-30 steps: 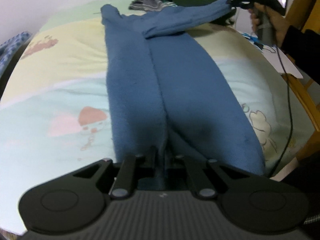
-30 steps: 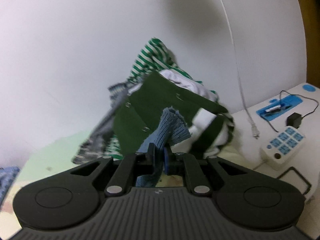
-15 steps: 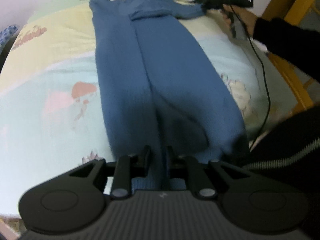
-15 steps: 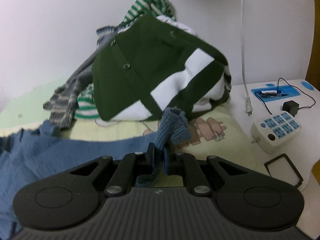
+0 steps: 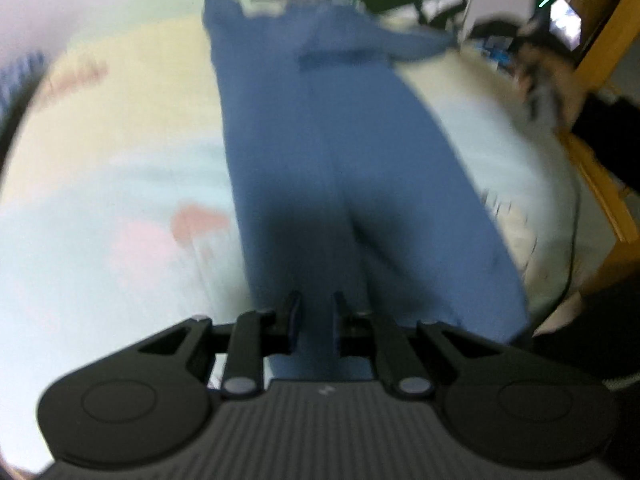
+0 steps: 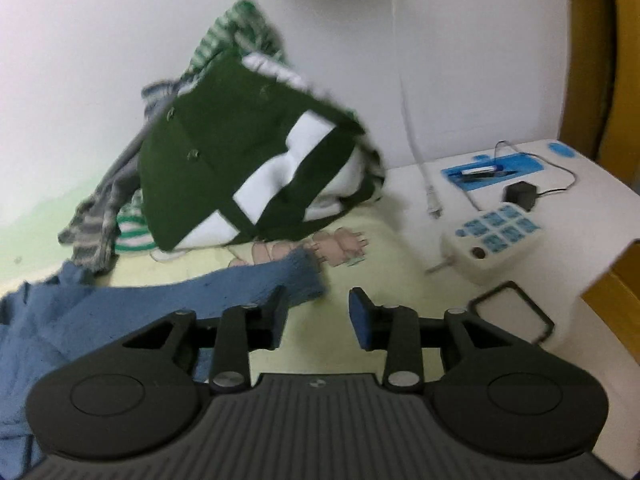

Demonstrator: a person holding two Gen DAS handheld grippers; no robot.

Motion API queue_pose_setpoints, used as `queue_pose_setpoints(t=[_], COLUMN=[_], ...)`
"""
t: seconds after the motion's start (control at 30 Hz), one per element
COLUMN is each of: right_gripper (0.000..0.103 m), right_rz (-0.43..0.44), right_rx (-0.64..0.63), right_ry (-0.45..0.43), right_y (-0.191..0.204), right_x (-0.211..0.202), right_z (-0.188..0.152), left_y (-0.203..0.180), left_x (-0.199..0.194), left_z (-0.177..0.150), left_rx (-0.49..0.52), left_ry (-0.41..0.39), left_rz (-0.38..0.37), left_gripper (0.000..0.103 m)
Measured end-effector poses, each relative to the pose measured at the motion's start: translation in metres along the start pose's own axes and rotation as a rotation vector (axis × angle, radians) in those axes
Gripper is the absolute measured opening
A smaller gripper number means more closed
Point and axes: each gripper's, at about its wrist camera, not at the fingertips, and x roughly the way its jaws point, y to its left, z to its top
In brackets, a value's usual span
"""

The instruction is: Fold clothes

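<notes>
left wrist view: left tool (image 5: 314,316) clamped on the near hem of the blue sweater (image 5: 340,152). Sweater runs straight ahead of the tool along the bed (image 5: 100,140), sides folded to the middle. Frame blurred.
far end: one sleeve (image 5: 400,46) sticks out ahead-right, toward the right tool (image 5: 536,28).
right wrist view: right tool (image 6: 318,312) jaws apart, holding nothing. Sleeve cuff (image 6: 298,276) lies on the bed just ahead-left of it.
beyond: clothes pile (image 6: 248,160) at the wall; worktop (image 6: 592,208) off right.
step: sleeve laid out, left end held.
next: probably regrip sleeve or far end for the lengthwise fold; keep hem taut.
</notes>
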Motion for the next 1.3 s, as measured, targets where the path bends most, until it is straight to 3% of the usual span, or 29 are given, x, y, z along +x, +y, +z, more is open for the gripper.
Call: queue_pose_setpoints(t=[0.13, 0.23, 0.3, 0.47, 0.5, 0.53, 0.6, 0.83, 0.9, 1.0, 1.07, 1.17, 1.27, 1.3], right_gripper=[0.032, 0.032, 0.028, 0.022, 0.006, 0.0, 0.0, 0.004, 0.0, 0.0, 0.0, 0.004, 0.015, 0.011], right_rz=[0.355, 0.653, 0.819, 0.993, 0.972, 0.951, 0.919, 0.826, 0.715, 0.563, 0.555, 0.592, 0.556, 0.544], right_rx=[-0.041, -0.067, -0.096, -0.316, -0.326, -0.336, -0.326, -0.227, -0.267, -0.204, -0.099, -0.114, -0.127, -0.131], right_ry=[0.05, 0.241, 0.39, 0.507, 0.491, 0.475, 0.451, 0.386, 0.331, 0.283, 0.306, 0.221, 0.273, 0.29], right_y=[0.03, 0.084, 0.127, 0.212, 0.218, 0.224, 0.228, 0.229, 0.232, 0.224, 0.214, 0.223, 0.23, 0.232], right_x=[-0.038, -0.049, -0.052, -0.055, -0.046, -0.038, -0.029, -0.016, -0.014, 0.009, 0.018, 0.008, 0.031, 0.038], right_z=[-0.011, -0.038, -0.059, -0.096, -0.095, -0.095, -0.089, -0.062, -0.061, -0.055, -0.047, -0.035, -0.036, -0.036], left_y=[-0.011, -0.019, -0.029, -0.032, -0.031, -0.03, -0.028, -0.006, 0.01, 0.025, 0.032, 0.036, 0.053, 0.057], left_x=[0.002, 0.008, 0.011, 0.014, 0.014, 0.013, 0.011, 0.001, 0.017, 0.041, 0.057, 0.067, 0.081, 0.088], left_z=[-0.011, -0.006, -0.003, 0.0, 0.0, 0.001, 0.004, 0.053, 0.075, 0.103, 0.121, 0.144, 0.169, 0.176], left_rx=[0.005, 0.014, 0.08, 0.095, 0.096, 0.103, 0.137, 0.222, 0.222, 0.221, 0.225, 0.212, 0.176, 0.167], left_ry=[-0.008, -0.003, -0.003, -0.011, -0.011, -0.01, -0.004, -0.126, -0.14, -0.142, -0.146, -0.185, -0.198, -0.198], left_rz=[-0.006, -0.028, 0.002, -0.011, -0.019, -0.025, -0.038, -0.017, -0.001, 0.0, -0.006, -0.039, -0.05, -0.039], left_gripper=[0.005, 0.005, 0.005, 0.005, 0.005, 0.005, 0.005, 0.005, 0.005, 0.005, 0.005, 0.005, 0.005, 0.005])
